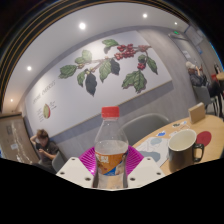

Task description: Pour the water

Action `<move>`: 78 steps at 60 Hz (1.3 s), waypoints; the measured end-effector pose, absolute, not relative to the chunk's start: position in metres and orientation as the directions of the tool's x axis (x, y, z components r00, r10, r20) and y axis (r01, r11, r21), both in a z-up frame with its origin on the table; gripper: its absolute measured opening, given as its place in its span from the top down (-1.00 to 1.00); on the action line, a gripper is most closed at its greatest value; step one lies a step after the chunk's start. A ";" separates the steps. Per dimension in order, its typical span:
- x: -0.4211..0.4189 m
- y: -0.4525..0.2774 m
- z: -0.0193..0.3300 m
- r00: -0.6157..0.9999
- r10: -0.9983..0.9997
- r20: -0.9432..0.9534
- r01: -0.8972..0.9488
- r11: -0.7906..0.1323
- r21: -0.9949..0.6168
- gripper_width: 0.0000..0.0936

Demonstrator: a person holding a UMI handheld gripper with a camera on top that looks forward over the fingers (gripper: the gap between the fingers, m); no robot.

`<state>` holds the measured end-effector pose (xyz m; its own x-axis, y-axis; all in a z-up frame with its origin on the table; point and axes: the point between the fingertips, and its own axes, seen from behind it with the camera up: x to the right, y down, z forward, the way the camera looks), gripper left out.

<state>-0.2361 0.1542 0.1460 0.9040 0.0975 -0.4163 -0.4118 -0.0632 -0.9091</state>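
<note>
Spreading across the far wall (60, 75) is a mural (110, 62) of big green leaves and red berries, under a pale ceiling (100, 25) dotted with small round lights. Below it, to the right of the fingers, runs a light wooden table (200, 150), its top stretching toward the wall. Behind the table, between the bottle and the mug, shows the rounded back of a grey chair (148, 126). A person (43, 145) sits low at the left, near the wall, bent forward; another person (218, 82) is partly visible far off at the right. On the table, just right of the fingers, stands a dark grey mug (183, 150) with a pale inside, upright, its handle turned to the right. Beyond the mug lie a brown box (197, 112) and a red round thing (205, 138), too small to make out. The bottle (111, 148) is clear plastic with a red cap, upright, about a third full of amber liquid, and stands between the fingers, apart from the mug. The gripper (111, 172) is closed on the bottle: both magenta pads (91, 160) press against its lower sides, one at the left and one at the right.
</note>
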 end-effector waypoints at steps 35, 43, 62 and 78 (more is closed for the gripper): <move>-0.181 0.140 0.176 -0.428 0.031 -0.903 -0.896 -0.143 0.420 0.20; -0.177 0.136 0.179 -0.474 0.028 -0.880 -0.874 -0.132 0.467 0.20; -0.149 0.086 0.275 -0.099 0.337 -0.936 -0.972 -0.235 0.018 0.21; 0.042 0.098 0.338 0.914 0.157 -0.373 -0.405 0.371 -0.836 0.20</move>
